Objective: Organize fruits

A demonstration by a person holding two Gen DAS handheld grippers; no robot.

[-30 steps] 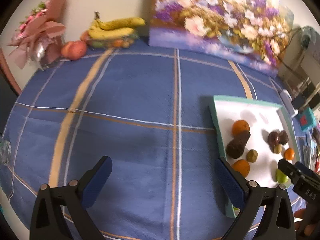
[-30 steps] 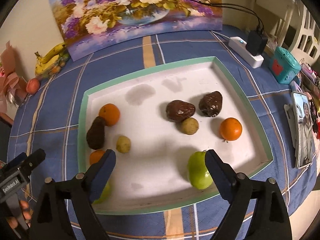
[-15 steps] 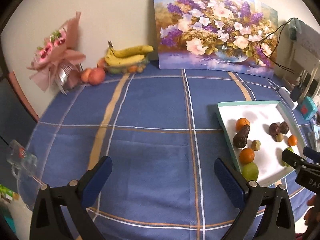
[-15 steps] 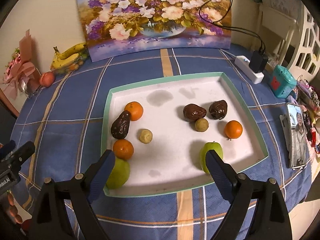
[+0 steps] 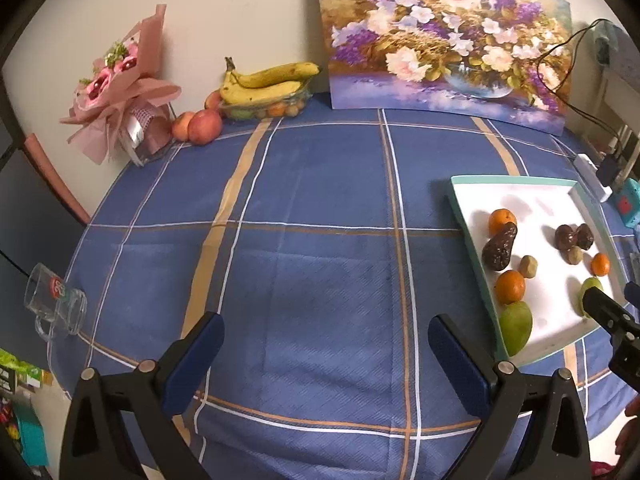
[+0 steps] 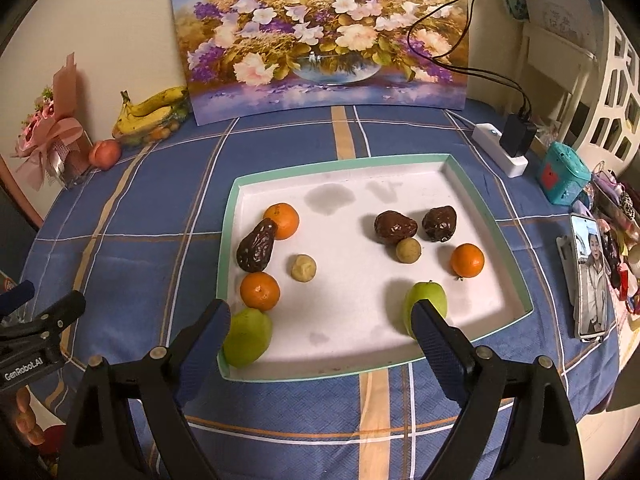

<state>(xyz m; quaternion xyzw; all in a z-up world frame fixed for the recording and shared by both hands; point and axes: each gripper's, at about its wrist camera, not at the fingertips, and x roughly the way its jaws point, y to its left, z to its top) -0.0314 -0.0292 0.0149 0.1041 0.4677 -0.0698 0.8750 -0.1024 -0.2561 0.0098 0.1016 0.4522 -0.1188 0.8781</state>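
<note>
We see the table (image 6: 280, 152) under its blue checked cloth, and on it the white tray (image 6: 490, 220) with its teal rim; inside, along the tray's left edge, lie a green pear (image 6: 246, 336), two oranges (image 6: 260, 290) and a dark avocado (image 6: 256, 246); near the right edge sit a green apple (image 6: 426, 300), another orange and two more avocados; our right gripper (image 6: 320, 320) hangs spread and empty over the near edge; our left gripper (image 5: 326, 336) is likewise spread above bare cloth; round fruit may roll if nudged off-centre.
</note>
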